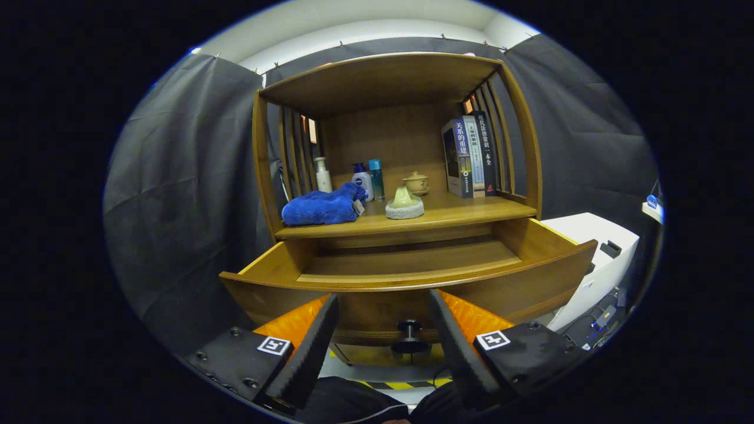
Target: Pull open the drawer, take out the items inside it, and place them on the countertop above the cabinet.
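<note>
The wooden cabinet's drawer (406, 277) stands pulled out, and the part of its inside that I can see holds nothing. Its dark round knob (409, 335) sits on the drawer front, between my fingers and a little beyond them. My gripper (383, 312) is open, with nothing held, just in front of the drawer front. On the countertop (465, 209) above lie a blue cloth (323, 206) at the left and a pale green piece on a grey round base (404, 203) near the middle.
At the back of the countertop stand a white pump bottle (322, 175), a white and blue bottle (362, 178), a teal can (376, 178) and a small lidded pot (416, 183). Several books (468, 156) lean at the right. A white box (595, 259) stands right of the cabinet.
</note>
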### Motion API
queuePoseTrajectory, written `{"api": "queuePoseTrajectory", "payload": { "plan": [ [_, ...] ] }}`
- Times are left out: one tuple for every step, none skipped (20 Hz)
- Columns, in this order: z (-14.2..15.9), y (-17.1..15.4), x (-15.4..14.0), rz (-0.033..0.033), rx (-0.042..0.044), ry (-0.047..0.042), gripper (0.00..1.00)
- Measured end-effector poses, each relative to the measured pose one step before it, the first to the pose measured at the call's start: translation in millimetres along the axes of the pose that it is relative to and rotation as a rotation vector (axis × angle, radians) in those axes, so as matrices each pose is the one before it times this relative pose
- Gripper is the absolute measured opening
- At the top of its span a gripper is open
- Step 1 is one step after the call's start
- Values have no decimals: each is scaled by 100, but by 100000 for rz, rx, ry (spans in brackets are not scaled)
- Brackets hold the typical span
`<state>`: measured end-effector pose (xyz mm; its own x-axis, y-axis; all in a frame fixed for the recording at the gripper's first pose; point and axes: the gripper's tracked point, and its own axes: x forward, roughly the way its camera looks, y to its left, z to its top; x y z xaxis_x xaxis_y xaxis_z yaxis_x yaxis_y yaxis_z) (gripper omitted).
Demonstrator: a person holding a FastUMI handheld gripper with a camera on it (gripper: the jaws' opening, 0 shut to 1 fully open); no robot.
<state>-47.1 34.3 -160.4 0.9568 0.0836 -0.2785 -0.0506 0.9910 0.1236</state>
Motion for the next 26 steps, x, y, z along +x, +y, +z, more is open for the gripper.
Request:
{"api": "queuePoseTrajectory", "payload": {
  "plan": [
    [-200,-380,290,-1731,-327,12,99],
    [-147,-345,157,-1417,-305,-459,99],
    [32,-157,195,-807,-261,-548,99],
    [-98,1,205,-720,-620,-378,99],
    [-259,-256,189,-1177,-897,483,99],
    [-293,-146,138,-758,-422,420,99],
    [-221,-28,315,-254,380,129,99],
    [-202,-8,101,-202,370,319,99],
    [-146,-166,285,-579,-112,456,99],
    [-209,-341,268,-1132,133,282,99],
    [-172,-214,61,-856,657,568,99],
    [38,56,-18,-59,497,-832,99],
    [45,-9,70,-635,-760,-592,98],
    [-124,-86,-94,-416,-1034,-282,98],
    [50,158,60,-431,-621,-759,98],
    [-39,178,122,-174,-237,-433,98],
    [76,22,24,-71,-104,-240,98],
    [77,15,12,171,-143,-113,98],
    [165,-134,29,128,-87,-267,98],
    [207,4,216,160,845,202,98],
    [358,90,522,7,289,-68,98],
    [139,41,644,-254,92,229,98],
    [-17,35,441,-13,-766,385,98],
    [308,-25,483,-30,120,-544,98],
    [20,87,432,95,72,524,98],
    [216,-74,340,-133,328,-172,98]
  ]
}}
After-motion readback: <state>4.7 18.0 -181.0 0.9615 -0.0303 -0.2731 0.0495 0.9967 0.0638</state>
